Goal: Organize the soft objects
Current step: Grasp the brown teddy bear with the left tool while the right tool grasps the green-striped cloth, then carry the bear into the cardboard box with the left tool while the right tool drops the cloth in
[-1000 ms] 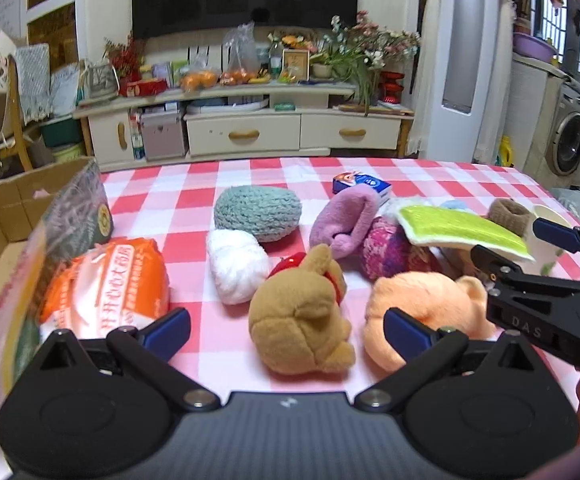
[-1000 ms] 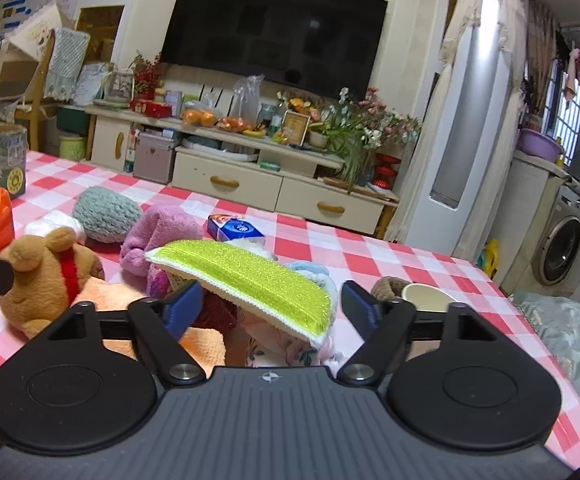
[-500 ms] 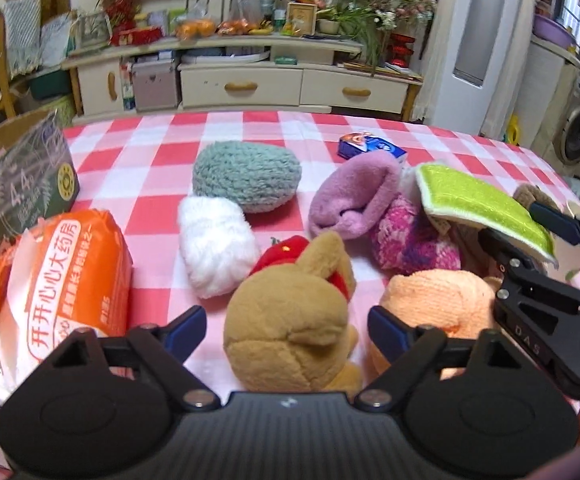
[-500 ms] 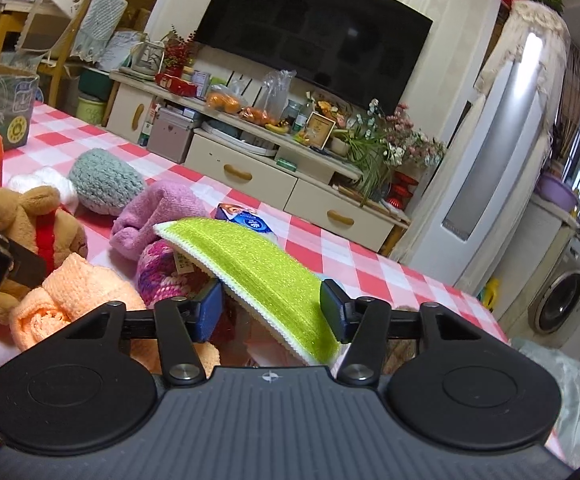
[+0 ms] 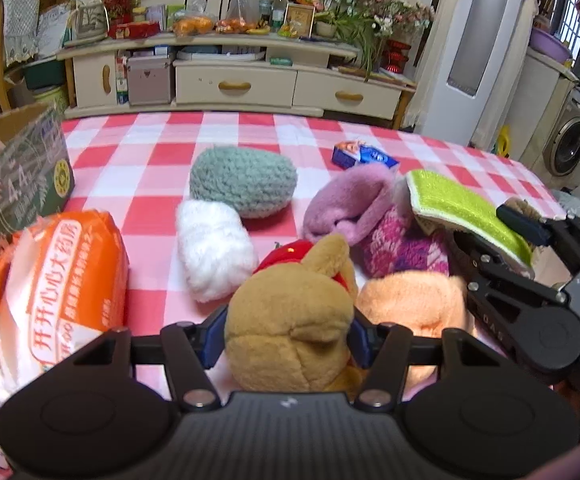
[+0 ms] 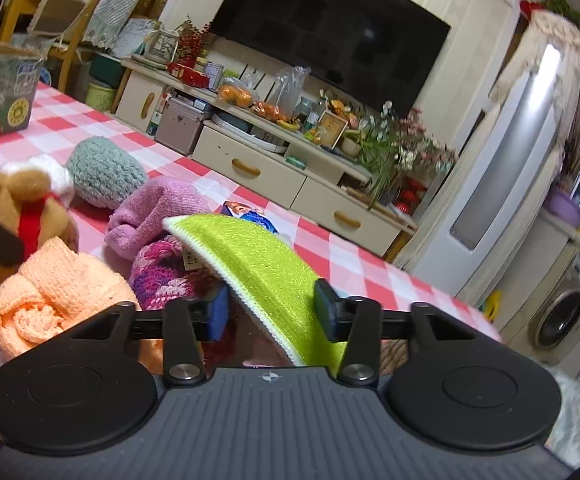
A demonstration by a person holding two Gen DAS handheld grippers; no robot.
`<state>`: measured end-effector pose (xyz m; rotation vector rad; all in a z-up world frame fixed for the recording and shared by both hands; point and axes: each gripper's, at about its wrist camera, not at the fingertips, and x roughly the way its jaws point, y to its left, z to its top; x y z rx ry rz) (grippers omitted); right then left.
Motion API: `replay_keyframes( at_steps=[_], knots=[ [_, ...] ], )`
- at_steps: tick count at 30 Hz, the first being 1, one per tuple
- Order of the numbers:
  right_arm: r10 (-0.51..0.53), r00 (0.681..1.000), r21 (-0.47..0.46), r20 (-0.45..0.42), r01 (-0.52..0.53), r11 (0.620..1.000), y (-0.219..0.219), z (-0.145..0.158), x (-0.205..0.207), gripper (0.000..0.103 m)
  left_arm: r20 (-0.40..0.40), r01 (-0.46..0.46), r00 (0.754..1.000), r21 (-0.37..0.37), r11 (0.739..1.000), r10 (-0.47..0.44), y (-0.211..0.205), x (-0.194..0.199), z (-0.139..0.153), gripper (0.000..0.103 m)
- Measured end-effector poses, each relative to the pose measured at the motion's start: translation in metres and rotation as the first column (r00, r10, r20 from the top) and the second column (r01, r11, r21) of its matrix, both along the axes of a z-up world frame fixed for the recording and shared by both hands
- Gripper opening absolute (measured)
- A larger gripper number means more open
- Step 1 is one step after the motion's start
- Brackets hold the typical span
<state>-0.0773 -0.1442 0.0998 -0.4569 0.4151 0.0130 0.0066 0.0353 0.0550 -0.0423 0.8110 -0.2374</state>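
left tool (image 5: 286,334) closing on bear (image 5: 290,332), perhaps touching

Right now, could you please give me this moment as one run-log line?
left gripper: closing, pads against brown plush bear | right gripper: closing around green pad | both items on checkered table
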Motion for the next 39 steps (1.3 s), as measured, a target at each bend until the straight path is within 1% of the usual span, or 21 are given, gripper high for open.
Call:
replay_keyframes(
  at_steps=[1, 4, 5, 11, 16, 19, 23, 27, 31, 34, 39],
  knots=[
    [0.000, 1.000, -0.013, 0.009, 0.000, 1.000, 0.001, 0.001, -0.002, 0.043, 0.010, 0.000, 1.000, -0.005, 1.000, 0.001, 0.002, -0.001, 0.003, 0.059],
    [-0.014, 0.999, -0.012, 0.036, 0.014, 1.000, 0.001, 0.007, -0.006, 0.037, 0.057, 0.008, 0.998, 0.002, 1.000, -0.008, 0.003, -0.005, 0.012, 0.059],
    [-0.020, 0.999, -0.005, 0.044, 0.020, 1.000, 0.000, 0.009, -0.007, 0.033, 0.075, 0.012, 0.997, 0.008, 1.000, -0.012, 0.003, -0.007, 0.015, 0.059],
    [-0.058, 0.993, 0.027, 0.103, 0.056, 0.998, -0.005, 0.020, -0.016, 0.025, 0.125, 0.012, 0.992, -0.039, 0.999, -0.007, 0.014, -0.012, 0.029, 0.059],
    [-0.057, 0.991, 0.126, 0.121, 0.041, 0.991, -0.005, 0.039, -0.018, 0.023, 0.188, -0.016, 0.982, -0.083, 0.996, 0.031, 0.032, -0.015, 0.044, 0.059],
    [-0.043, 0.993, 0.241, 0.114, 0.014, 0.970, -0.008, 0.052, -0.015, 0.022, 0.236, -0.035, 0.970, -0.109, 0.993, 0.060, 0.044, -0.018, 0.055, 0.059],
    [0.001, 0.996, 0.412, 0.087, -0.037, 0.910, -0.007, 0.070, -0.009, 0.022, 0.305, -0.070, 0.947, -0.116, 0.991, 0.102, 0.063, -0.023, 0.069, 0.059],
    [0.074, 0.995, 0.552, 0.063, -0.096, 0.828, 0.001, 0.085, 0.006, 0.023, 0.336, -0.118, 0.928, -0.144, 0.983, 0.161, 0.086, -0.027, 0.077, 0.059],
    [0.168, 0.984, 0.643, 0.054, -0.163, 0.748, 0.025, 0.100, 0.024, 0.023, 0.363, -0.187, 0.902, -0.162, 0.969, 0.235, 0.112, -0.030, 0.083, 0.059],
    [0.253, 0.966, 0.691, 0.054, -0.219, 0.688, 0.053, 0.111, 0.041, 0.023, 0.379, -0.246, 0.878, -0.162, 0.956, 0.291, 0.130, -0.035, 0.085, 0.059],
    [0.379, 0.924, 0.756, 0.044, -0.279, 0.592, 0.104, 0.124, 0.067, 0.023, 0.359, -0.368, 0.841, -0.170, 0.914, 0.405, 0.166, -0.035, 0.081, 0.059]
  ],
)
